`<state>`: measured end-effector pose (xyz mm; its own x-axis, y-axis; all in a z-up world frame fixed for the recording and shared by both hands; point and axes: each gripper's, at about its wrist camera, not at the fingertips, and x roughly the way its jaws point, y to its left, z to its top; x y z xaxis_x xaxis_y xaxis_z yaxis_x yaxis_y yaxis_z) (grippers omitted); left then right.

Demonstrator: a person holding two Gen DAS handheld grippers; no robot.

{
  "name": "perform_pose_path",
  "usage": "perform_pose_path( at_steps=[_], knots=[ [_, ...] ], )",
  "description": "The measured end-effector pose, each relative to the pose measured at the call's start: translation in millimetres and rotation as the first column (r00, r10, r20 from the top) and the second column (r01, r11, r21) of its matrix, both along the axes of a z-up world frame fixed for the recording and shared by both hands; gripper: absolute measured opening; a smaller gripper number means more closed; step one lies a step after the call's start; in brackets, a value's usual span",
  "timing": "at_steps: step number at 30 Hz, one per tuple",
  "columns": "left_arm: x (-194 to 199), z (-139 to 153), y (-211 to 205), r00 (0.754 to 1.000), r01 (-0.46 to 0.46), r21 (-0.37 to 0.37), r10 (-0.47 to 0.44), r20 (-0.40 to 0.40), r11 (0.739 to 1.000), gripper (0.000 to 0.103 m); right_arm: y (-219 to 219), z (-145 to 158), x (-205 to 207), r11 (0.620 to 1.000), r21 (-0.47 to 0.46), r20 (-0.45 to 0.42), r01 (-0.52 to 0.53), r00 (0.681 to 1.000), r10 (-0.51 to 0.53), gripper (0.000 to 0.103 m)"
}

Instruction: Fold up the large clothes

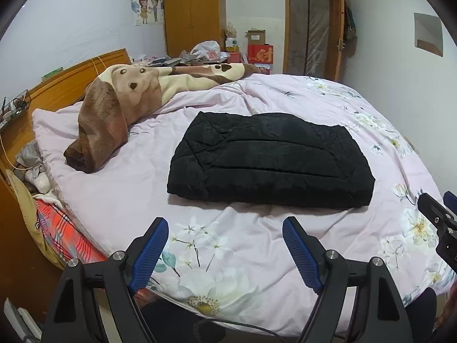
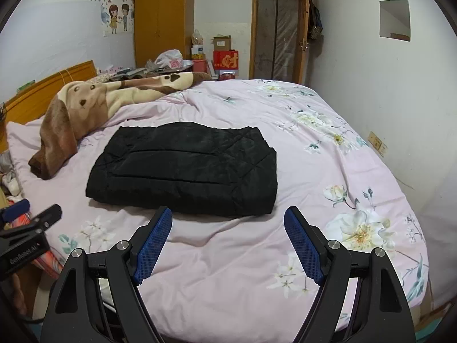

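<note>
A black quilted garment (image 1: pixel 271 160) (image 2: pixel 185 168) lies folded into a thick rectangle in the middle of the bed, on the pink floral duvet (image 1: pixel 228 257) (image 2: pixel 228 257). My left gripper (image 1: pixel 225 225) hovers open above the duvet, short of the garment's near edge, with nothing between its blue pads. My right gripper (image 2: pixel 228 214) is open too, its left fingertip (image 2: pixel 164 214) just in front of the garment's near edge. Each gripper shows at the side of the other's view: the right one (image 1: pixel 437 214), the left one (image 2: pixel 31 214).
A brown and cream plush blanket (image 1: pixel 120 108) (image 2: pixel 80 105) is bunched at the head of the bed by the wooden headboard (image 1: pixel 71 77). Clothes and bags pile at the left bedside (image 1: pixel 42 200). A wardrobe (image 1: pixel 194 11), boxes and a door (image 1: pixel 311 28) stand behind.
</note>
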<state>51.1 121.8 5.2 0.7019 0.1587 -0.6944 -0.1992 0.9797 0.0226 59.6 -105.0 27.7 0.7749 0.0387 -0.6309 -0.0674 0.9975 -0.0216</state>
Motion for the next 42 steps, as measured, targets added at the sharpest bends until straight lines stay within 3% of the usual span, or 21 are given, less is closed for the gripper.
perform_pose_path(
  at_steps=[9, 42],
  knots=[
    [-12, 2, -12, 1.0, 0.025, -0.027, -0.024, 0.012, 0.999, 0.082, 4, 2, -10, 1.0, -0.008, 0.006, -0.011, 1.0, 0.011, 0.08],
    [-17, 7, -17, 0.999, 0.03, 0.004, -0.031, 0.026, 1.0, 0.082, 11, 1, -15, 1.0, -0.001, -0.01, -0.017, 1.0, 0.017, 0.08]
  ],
)
